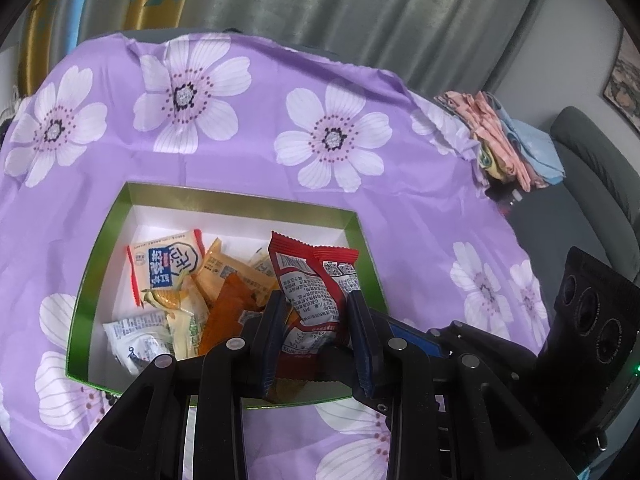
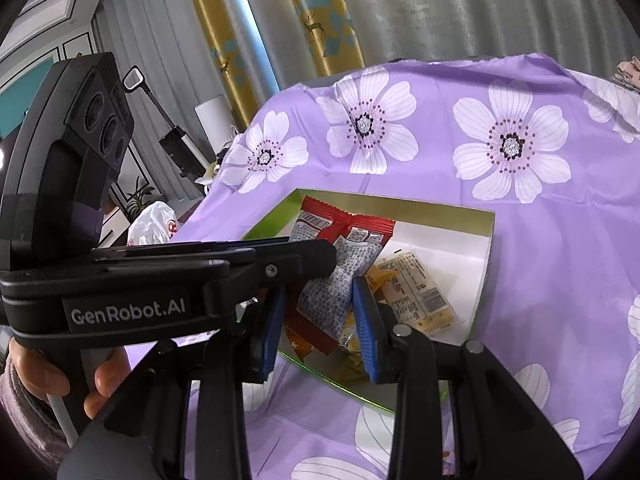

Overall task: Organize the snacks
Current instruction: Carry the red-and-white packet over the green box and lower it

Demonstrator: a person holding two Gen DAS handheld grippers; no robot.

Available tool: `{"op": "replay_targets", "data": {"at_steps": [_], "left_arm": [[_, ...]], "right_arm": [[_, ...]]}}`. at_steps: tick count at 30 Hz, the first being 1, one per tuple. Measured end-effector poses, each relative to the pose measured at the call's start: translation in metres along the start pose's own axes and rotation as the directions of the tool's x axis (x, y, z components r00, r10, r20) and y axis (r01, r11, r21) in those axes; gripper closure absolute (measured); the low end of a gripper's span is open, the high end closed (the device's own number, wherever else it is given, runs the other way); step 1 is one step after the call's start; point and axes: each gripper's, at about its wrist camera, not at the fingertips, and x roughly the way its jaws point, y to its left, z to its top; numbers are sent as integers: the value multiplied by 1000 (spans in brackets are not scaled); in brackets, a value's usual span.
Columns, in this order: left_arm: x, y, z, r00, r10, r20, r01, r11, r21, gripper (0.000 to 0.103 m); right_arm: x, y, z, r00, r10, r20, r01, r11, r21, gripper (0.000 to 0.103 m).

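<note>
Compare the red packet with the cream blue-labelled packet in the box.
The red packet stands upright, pinched in the left gripper over the box; the cream packet lies loose inside the box, untouched. Red shows its printed back; cream shows its blue label. Both are sealed snack packets.

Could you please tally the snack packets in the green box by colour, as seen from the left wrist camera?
Red foil packet: 1
Yellow-orange plastic packet: 1
Dark orange plastic packet: 1
Cream packet with blue characters: 1
White printed packet: 1
Pale yellow corn-picture packet: 1
Total: 6 clearly seen; the pile in the green cardboard box may hide more.
</note>
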Motion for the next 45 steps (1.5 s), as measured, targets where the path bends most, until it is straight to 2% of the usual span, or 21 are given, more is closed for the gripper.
{"op": "replay_targets", "data": {"at_steps": [21, 35, 45], "left_arm": [[18, 27, -1, 999, 5, -34, -6, 999, -44, 72], [20, 34, 0, 999, -2, -36, 0, 998, -59, 72], [29, 35, 2, 996, 46, -74, -50, 997, -56, 72]], "right_arm": [[24, 3, 2, 997, -27, -77, 26, 999, -25, 69], [30, 5, 5, 994, -52, -98, 47, 998, -46, 69], [39, 4, 8, 986, -79, -144, 72, 996, -49, 68]]}}
